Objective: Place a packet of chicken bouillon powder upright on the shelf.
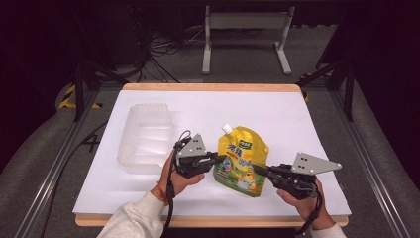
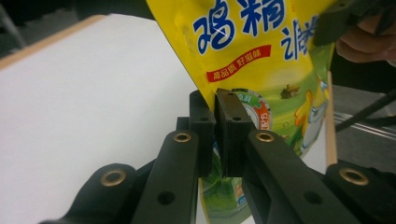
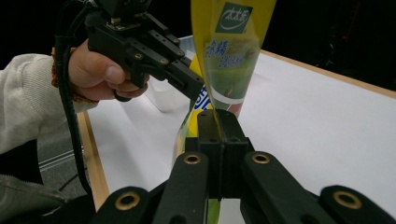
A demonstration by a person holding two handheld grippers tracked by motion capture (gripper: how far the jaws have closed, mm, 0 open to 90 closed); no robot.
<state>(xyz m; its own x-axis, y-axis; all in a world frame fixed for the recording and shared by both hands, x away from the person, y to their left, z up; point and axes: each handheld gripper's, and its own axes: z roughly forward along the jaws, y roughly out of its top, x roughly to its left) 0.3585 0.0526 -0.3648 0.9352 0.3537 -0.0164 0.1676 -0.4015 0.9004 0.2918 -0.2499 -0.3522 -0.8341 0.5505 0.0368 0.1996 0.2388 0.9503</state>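
Two hand-held grippers clamped a yellow spouted pouch (image 1: 241, 159) from opposite sides above the tabletop (image 1: 297, 119).

The left gripper (image 1: 220, 159) had its jaws closed on the pouch's left edge; in the left gripper view the two black pads met on the printed film. The right gripper (image 1: 257, 170) had its jaws closed on the pouch's lower right edge, the film pinched thin between them in the right gripper view. The pouch sat slightly nearer the tabletop's front edge than its centre, white spout (image 1: 227, 128) pointing toward the far edge. A clear plastic tray (image 1: 144, 139) rested toward the left edge, apart from the pouch.
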